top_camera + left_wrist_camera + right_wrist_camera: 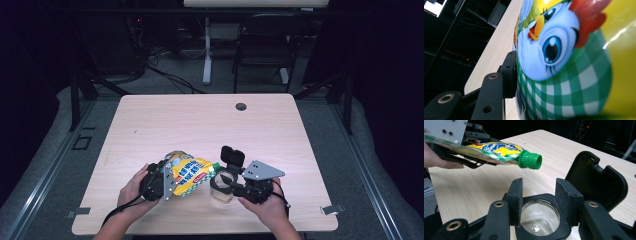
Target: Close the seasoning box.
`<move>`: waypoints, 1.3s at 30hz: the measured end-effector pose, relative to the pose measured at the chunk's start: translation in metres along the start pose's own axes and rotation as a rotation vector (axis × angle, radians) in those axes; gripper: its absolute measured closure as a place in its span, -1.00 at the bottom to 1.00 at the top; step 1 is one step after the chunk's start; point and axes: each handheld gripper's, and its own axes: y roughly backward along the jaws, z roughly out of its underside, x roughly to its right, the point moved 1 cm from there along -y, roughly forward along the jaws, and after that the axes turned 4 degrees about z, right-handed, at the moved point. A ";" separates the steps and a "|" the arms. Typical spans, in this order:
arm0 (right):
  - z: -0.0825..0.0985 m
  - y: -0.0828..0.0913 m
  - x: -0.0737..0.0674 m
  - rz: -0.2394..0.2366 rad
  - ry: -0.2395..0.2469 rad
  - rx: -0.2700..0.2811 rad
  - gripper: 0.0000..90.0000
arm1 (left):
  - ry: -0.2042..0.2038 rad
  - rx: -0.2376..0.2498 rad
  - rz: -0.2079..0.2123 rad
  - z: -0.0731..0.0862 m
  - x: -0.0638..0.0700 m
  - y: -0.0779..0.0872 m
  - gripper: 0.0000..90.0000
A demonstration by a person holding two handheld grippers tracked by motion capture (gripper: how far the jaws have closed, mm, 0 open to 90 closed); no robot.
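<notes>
You're working at the near edge of the table (150, 120), with both hands close together. Biggest thing in play is the yellow spouted pouch (187, 172), the one with the cartoon chick on it: your left hand-held gripper (167, 180) is clamping it around the body, lying nearly level, with the green spout (530, 160) pointing right toward the jar. The left gripper view has a black pad pressing right against the printed side, so that grip looks solid.

Just right of it, your right hand-held gripper (538, 195) is gripping the glass jar (539, 218) around its neck, jaws fairly wide and hugging the black collar. Its black flip lid (599, 181) is hanging open at the back, so the mouth is clear.

The spout is hovering above and a bit beyond the jar mouth, not over it yet. I can't tell if the cap is on or off from here.

Tips for the pour: bring the spout in over the middle of the mouth first, then tip the pouch down slowly. Don't squeeze harder, or it'll spurt. Keep the jar planted on the table while you're tilting.
</notes>
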 end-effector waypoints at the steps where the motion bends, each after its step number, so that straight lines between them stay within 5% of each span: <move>1: 0.000 0.000 0.000 -0.002 0.005 -0.004 0.29 | -0.011 -0.001 -0.007 -0.001 0.001 0.000 0.24; 24: 0.002 -0.005 -0.010 0.007 0.067 -0.035 0.25 | -0.114 -0.044 -0.045 -0.005 0.005 0.000 0.24; 39: 0.001 -0.011 -0.017 0.064 0.186 -0.048 0.24 | -0.127 -0.046 -0.045 -0.007 0.007 0.000 0.24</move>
